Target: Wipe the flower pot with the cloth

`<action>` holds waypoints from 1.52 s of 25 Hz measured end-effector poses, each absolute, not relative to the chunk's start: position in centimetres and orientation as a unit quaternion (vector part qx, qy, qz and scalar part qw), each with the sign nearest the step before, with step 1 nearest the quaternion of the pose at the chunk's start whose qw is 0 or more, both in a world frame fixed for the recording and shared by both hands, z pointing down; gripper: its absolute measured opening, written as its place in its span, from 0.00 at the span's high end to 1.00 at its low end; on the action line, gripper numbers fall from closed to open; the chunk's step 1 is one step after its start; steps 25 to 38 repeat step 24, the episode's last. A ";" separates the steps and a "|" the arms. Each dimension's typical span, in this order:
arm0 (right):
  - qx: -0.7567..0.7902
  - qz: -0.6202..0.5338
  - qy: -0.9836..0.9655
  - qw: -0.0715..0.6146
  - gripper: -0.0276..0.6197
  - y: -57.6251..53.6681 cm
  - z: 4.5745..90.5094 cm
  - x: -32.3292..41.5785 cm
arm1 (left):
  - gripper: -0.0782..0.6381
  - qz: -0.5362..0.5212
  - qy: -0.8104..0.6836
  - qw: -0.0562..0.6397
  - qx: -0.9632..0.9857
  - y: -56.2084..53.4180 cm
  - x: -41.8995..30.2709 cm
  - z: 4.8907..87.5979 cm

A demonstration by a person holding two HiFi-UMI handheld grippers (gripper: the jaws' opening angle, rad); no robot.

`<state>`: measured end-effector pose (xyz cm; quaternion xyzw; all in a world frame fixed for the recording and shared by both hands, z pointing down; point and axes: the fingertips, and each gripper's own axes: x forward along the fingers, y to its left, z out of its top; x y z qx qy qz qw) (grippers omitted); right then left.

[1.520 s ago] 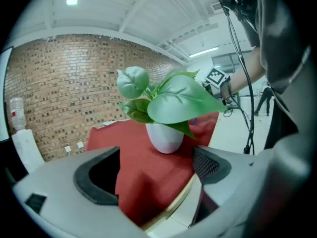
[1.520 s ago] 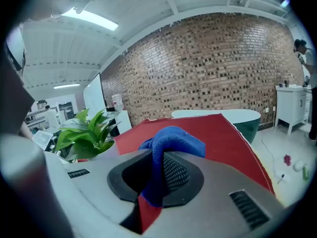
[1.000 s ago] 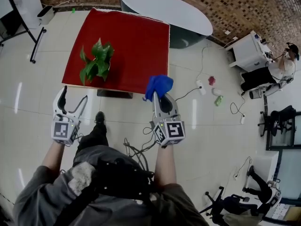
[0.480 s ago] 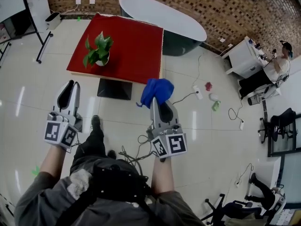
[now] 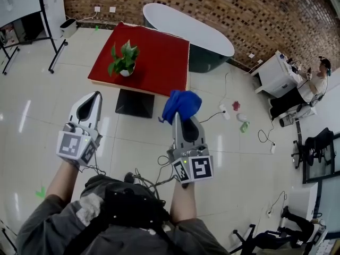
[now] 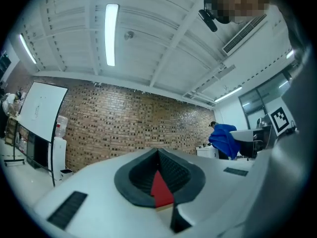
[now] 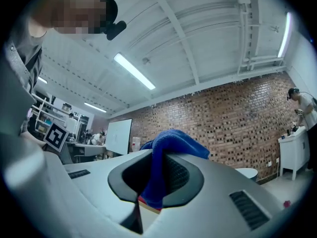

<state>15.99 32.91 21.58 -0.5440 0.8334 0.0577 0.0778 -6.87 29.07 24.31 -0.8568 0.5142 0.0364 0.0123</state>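
Observation:
A white flower pot [image 5: 125,71] with a leafy green plant [image 5: 124,57] stands on the red table [image 5: 159,52], far ahead of both grippers. My right gripper [image 5: 178,117] is held in the air over the floor, shut on a blue cloth [image 5: 182,104] that bunches above its tips. In the right gripper view the blue cloth [image 7: 166,157] hangs pinched between the jaws of the right gripper [image 7: 157,168]. My left gripper [image 5: 96,95] is shut with nothing in it. In the left gripper view its jaws [image 6: 158,155] meet, and the blue cloth [image 6: 225,140] shows at the right.
A white oval table [image 5: 186,23] stands behind the red one. A whiteboard stand [image 5: 21,7] is at the far left. Cables [image 5: 212,110] and small objects [image 5: 236,106] lie on the tiled floor. At the right are a desk with a person [image 5: 313,84] and office chairs [image 5: 319,137].
Both grippers have risen and moved forward. The left gripper's jaws went from wide open to shut. The right gripper kept hold of the blue cloth.

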 end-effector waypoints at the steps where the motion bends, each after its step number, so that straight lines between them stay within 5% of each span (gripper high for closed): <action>1: -0.546 0.056 0.833 0.073 0.87 33.3 21.6 15.4 | 0.88 0.035 0.509 0.019 -0.860 29.5 -7.1 24.2; 17: -0.554 -0.018 0.832 0.013 0.87 39.6 26.4 5.4 | 0.88 0.012 0.457 -0.014 -0.889 36.3 -14.1 26.1; 38: -0.551 -0.021 0.834 -0.001 0.87 41.9 27.2 5.3 | 0.88 -0.004 0.456 -0.030 -0.889 38.5 -13.8 27.8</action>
